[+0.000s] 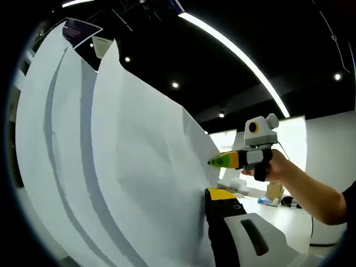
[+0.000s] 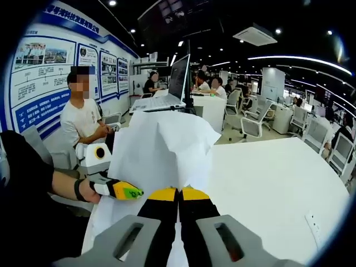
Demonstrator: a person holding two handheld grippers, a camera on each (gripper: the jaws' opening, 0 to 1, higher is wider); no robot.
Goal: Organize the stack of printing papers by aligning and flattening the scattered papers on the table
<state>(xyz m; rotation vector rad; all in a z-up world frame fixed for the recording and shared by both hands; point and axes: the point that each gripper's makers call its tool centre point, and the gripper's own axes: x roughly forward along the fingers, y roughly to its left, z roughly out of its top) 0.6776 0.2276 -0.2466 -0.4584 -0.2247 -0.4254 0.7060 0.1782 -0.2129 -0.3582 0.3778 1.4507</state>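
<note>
In the left gripper view, the papers [image 1: 111,167] are seen raised across the left and centre of the frame, clamped by the left gripper [image 1: 214,222] at lower centre; the right gripper [image 1: 218,162] pinches their edge at centre right. In the right gripper view, the sheets hang above the white table [image 2: 267,178].

Right tool [image 2: 178,194]: jaws pressed together, yellow tips touching. Left tool [image 2: 129,192]: raised at left, gripped by a hand [image 2: 93,188], forearm extended, jaw state hidden.
</note>
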